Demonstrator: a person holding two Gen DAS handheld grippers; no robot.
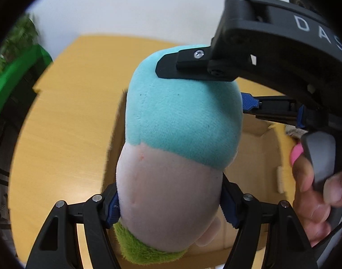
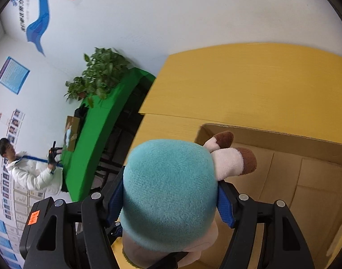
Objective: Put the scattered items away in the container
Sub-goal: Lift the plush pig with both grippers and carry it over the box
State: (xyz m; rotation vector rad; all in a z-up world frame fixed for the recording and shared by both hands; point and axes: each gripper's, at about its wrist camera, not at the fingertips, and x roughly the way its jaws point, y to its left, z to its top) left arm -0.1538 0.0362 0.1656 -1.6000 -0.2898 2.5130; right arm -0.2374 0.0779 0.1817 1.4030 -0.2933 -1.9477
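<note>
Both grippers are clamped on the same plush toy [image 1: 179, 148], a soft doll with a teal upper part, pale pink body and a green fuzzy fringe. It hangs in the air above the open cardboard box [image 2: 283, 170], which sits on the yellow desk [image 2: 249, 85] toward its near edge. The left gripper [image 1: 171, 210] pinches the pink body, its blue pads [image 1: 113, 210] sunk into the fabric on either side. The right gripper [image 2: 171, 204] squeezes the teal part the same way; in the left wrist view one of its fingers lies across the top of the teal.

The toy looks light and squashy. It dents under the pads and should not slip, since the pile gives grip, and nothing about it seems breakable. The stuffed middle is the sound place to hold; the brown-tipped limbs [image 2: 236, 159] would flop if taken alone.

The box interior looks mostly bare where it shows, so I see little to block the drop, though the near box wall and flaps lie close beneath the toy. Beyond the desk's left edge stand a green-covered table [image 2: 108, 121], a potted plant [image 2: 99, 76] and a person in white [image 2: 29, 172], all well apart.
</note>
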